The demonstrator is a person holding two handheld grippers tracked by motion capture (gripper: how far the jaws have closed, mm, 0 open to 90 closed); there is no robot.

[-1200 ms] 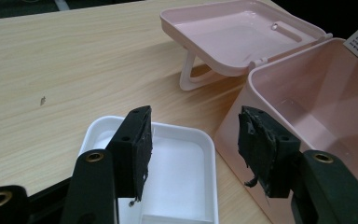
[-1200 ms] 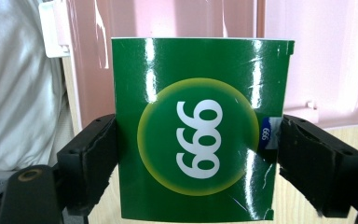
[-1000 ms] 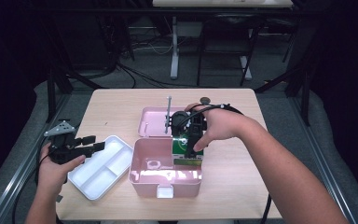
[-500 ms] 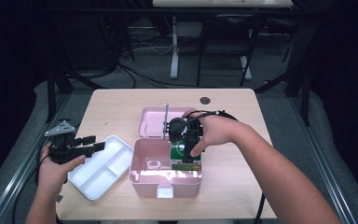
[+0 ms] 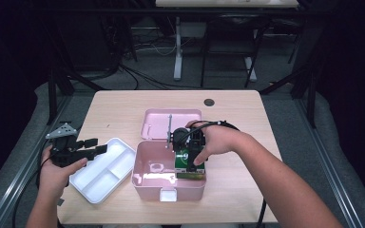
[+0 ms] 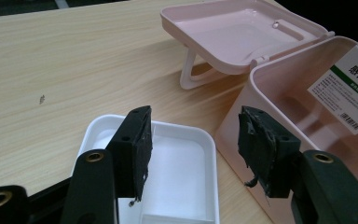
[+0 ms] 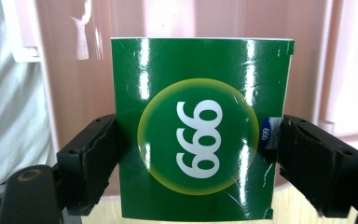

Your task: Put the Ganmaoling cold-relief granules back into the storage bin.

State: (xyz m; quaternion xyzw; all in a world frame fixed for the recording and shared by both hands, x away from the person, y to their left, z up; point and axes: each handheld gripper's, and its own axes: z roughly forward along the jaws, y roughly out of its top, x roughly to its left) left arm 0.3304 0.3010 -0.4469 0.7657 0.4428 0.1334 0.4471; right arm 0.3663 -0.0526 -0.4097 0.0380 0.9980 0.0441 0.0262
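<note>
Table is carrying everything. Pink box is sitting open near the front edge, its lid lying flat behind it, white divided tray just beside its left wall. Right gripper is lowering a green medicine carton into the right side of the box; in the right gripper view the carton is sitting square between the jaws, pink wall behind it.

Doing it well, as I judge it: keeping the carton upright and parallel to the box wall, clearing the rim, and letting go only once the bottom edge is resting on the box floor, otherwise it is likely tipping over.

Jaws: right gripper is clamping the carton by both side edges, spread to the full carton width. Left gripper is hanging idle over the tray corner, jaws standing wide apart, holding nothing, touching nothing; box wall is just beyond.
</note>
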